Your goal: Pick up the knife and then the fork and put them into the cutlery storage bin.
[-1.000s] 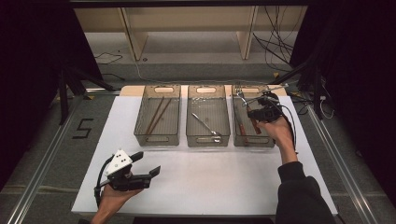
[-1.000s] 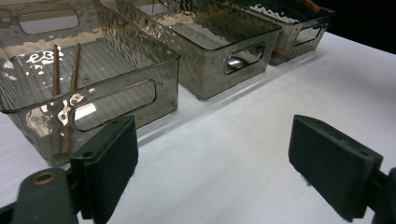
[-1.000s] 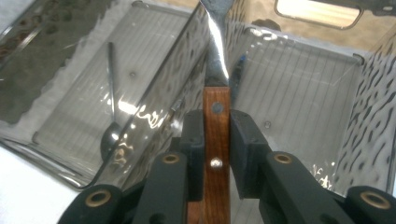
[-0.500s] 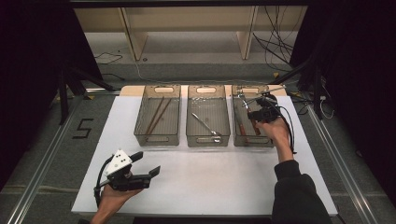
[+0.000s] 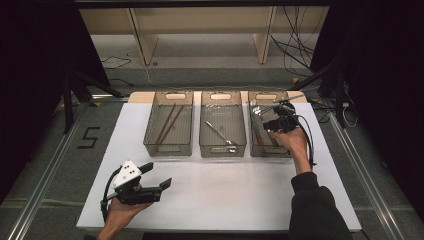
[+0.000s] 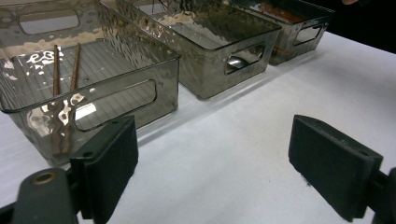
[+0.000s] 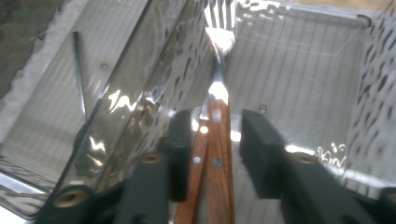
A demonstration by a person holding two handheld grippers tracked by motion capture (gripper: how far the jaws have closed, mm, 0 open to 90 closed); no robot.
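In the right-hand bin (image 5: 269,149), a wooden-handled fork (image 7: 215,140) is being released by the right gripper (image 7: 212,144), its jaws just parting clear of the handle; withdrawal upward is likely being called for next.

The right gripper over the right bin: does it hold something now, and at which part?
No. The right gripper has just been opening; its jaws flank the wooden handle of the fork without pressing it. The left gripper is open, empty.
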